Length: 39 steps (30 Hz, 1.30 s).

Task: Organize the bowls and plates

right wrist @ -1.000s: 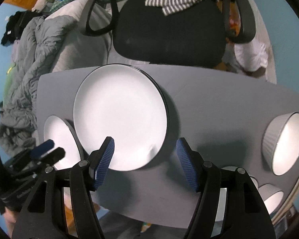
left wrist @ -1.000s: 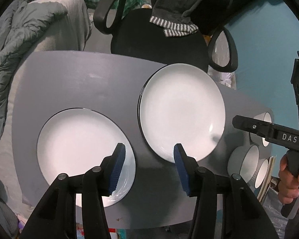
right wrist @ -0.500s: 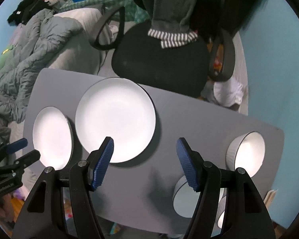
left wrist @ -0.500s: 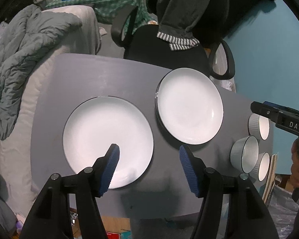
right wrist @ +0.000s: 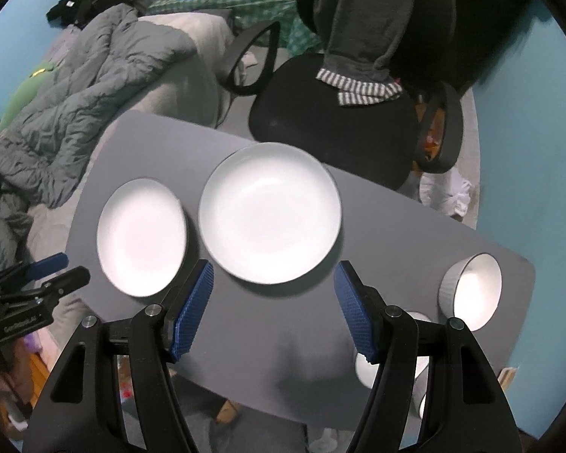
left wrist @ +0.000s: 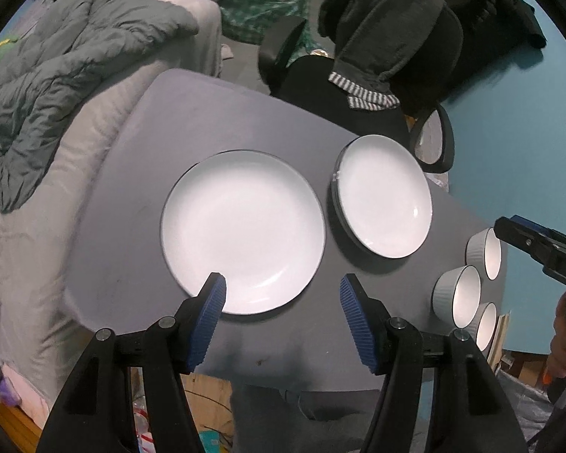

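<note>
A single white plate (left wrist: 243,230) lies on the grey table (left wrist: 192,120), left of a stack of white plates (left wrist: 385,196). Three grey bowls with white insides (left wrist: 458,296) sit at the table's right end. My left gripper (left wrist: 281,317) is open and empty, held above the near edge in front of the single plate. In the right wrist view the single plate (right wrist: 141,236) is on the left, the stack (right wrist: 269,217) in the middle, a bowl (right wrist: 471,290) on the right. My right gripper (right wrist: 273,309) is open and empty, above the table before the stack.
A black office chair (right wrist: 339,113) draped with dark clothes stands behind the table. A bed with a grey quilt (left wrist: 56,87) runs along the left side. A blue wall (right wrist: 528,151) is on the right. Cardboard and clutter lie under the table's near edge.
Both grippers have risen and drawn back from the table, so plates and bowls look smaller. Both stay open and empty. No plate or bowl has moved.
</note>
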Each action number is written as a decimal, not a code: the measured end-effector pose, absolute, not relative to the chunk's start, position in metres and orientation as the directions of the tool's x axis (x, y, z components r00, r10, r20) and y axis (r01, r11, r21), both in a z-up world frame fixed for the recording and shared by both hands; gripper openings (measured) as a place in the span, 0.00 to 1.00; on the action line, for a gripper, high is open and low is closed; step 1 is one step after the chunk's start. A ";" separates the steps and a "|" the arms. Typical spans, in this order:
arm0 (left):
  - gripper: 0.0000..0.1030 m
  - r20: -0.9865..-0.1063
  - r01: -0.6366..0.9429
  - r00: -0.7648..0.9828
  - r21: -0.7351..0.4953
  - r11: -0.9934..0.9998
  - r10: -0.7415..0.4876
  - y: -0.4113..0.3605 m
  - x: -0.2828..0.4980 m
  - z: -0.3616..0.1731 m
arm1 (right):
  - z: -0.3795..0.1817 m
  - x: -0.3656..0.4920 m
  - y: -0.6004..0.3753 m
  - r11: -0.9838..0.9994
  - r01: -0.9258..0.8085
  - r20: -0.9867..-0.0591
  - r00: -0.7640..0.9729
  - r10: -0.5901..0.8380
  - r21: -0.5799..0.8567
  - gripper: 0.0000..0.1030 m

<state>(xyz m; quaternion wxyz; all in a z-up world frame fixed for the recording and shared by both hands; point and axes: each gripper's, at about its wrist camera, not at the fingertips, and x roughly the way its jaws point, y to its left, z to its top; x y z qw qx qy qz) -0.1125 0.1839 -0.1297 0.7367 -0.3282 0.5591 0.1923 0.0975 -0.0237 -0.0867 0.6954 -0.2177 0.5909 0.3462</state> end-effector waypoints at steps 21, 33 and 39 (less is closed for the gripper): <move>0.62 -0.966 -0.748 0.253 -0.231 0.622 -0.055 0.223 -0.183 -0.146 | -0.114 0.044 0.030 0.595 -0.784 -0.977 -0.066 0.204 0.177 0.64; 0.62 -0.976 -0.699 0.198 -0.204 0.685 -0.089 0.249 -0.171 -0.185 | -0.174 0.039 0.043 0.646 -0.725 -0.971 -0.178 0.159 0.239 0.64; 0.62 -0.977 -0.661 0.178 -0.210 0.720 -0.121 0.260 -0.152 -0.217 | -0.211 0.042 0.045 0.700 -0.658 -0.959 -0.227 0.170 0.279 0.64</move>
